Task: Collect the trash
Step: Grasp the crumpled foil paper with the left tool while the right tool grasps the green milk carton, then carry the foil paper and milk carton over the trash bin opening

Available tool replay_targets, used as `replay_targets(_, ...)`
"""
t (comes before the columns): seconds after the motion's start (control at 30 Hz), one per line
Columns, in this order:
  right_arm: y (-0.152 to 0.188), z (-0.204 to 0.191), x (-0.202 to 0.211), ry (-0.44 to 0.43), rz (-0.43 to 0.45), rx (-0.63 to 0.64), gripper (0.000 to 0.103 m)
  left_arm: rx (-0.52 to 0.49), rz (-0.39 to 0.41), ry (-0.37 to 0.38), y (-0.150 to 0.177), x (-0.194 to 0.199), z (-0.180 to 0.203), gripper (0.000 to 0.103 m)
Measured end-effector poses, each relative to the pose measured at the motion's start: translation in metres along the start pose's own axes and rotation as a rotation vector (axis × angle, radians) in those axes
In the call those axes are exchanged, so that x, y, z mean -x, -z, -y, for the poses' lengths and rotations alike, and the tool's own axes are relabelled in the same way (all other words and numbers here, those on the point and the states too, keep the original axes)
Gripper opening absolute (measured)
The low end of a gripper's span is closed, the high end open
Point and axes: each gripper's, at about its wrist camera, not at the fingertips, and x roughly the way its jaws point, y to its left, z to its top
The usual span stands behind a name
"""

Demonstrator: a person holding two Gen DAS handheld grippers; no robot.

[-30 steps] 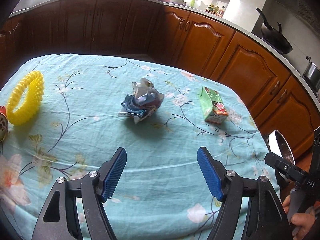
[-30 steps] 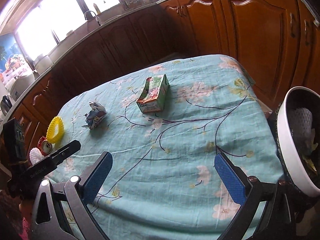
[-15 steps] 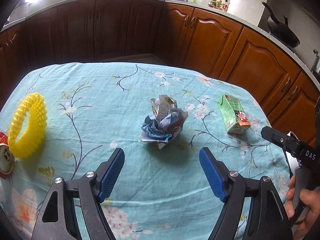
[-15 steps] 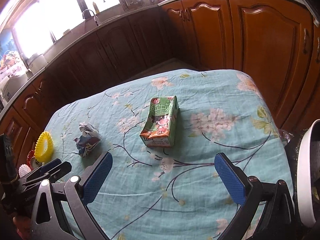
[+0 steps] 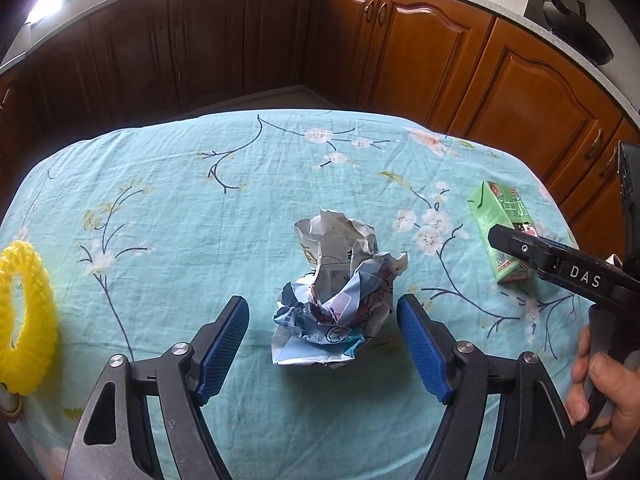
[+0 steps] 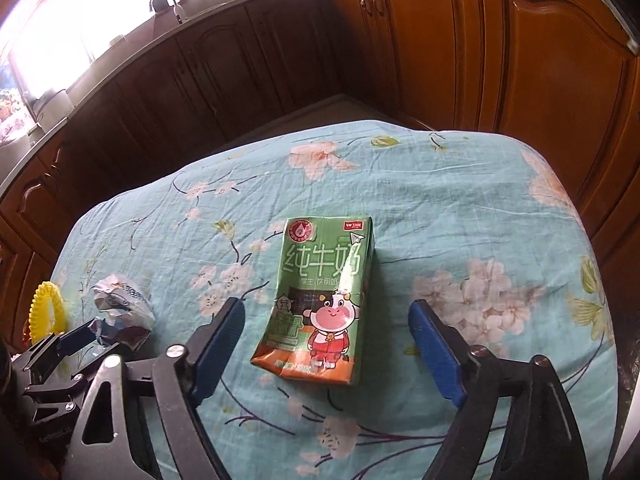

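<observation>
Both grippers nearer their targets than 0.5 s ago. Left gripper (image 5: pixel 322 346): jaws apart, now flanking the paper wad (image 5: pixel 336 292), no contact. Right gripper (image 6: pixel 326 346): jaws apart, straddling the near end of the carton (image 6: pixel 320 300), which lies flat on the worktop (image 6: pixel 460 216). Yellow ring (image 5: pixel 26 318) at left edge, well apart; nothing between jaws and targets.
</observation>
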Motion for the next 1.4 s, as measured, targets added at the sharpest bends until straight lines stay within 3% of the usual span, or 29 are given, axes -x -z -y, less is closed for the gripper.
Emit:
replay_targets(0.03, 0.0, 0.001, 0.001, 0.0, 0.01, -0.001, 0.063, 0.002, -0.002, 0.004, 0.0, -0.002, 0.0, 0.058)
replay_targets(0.07, 0.001, 0.003, 0.004, -0.005, 0.018, -0.003, 0.05, 0.007, -0.003, 0.008, 0.001, -0.003, 0.0, 0.054)
replay_targets(0.1, 0.003, 0.004, 0.006, -0.016, 0.016, -0.008, 0.047, 0.009, 0.007, 0.008, 0.002, -0.002, 0.0, 0.051)
replay_targets(0.2, 0.011, 0.007, 0.021, -0.036, 0.036, -0.009, 0.046, 0.006, 0.032, 0.015, 0.004, 0.005, 0.004, 0.04)
replay_targets(0.3, 0.023, 0.012, 0.04, -0.069, 0.054, -0.015, 0.046, 0.011, 0.037, 0.06, 0.008, 0.013, 0.011, 0.036)
replay_targets(0.63, 0.069, 0.031, 0.104, -0.119, 0.107, -0.032, 0.046, -0.073, 0.051, 0.178, 0.04, 0.046, 0.07, 0.035)
replay_targets(1.03, 0.122, 0.068, 0.156, -0.151, 0.196, -0.108, 0.046, -0.161, 0.029, 0.19, 0.07, 0.069, 0.119, 0.035)
replay_targets(1.4, 0.149, 0.093, 0.191, -0.125, 0.241, -0.153, 0.046, -0.251, 0.033, 0.233, 0.082, 0.086, 0.162, 0.035)
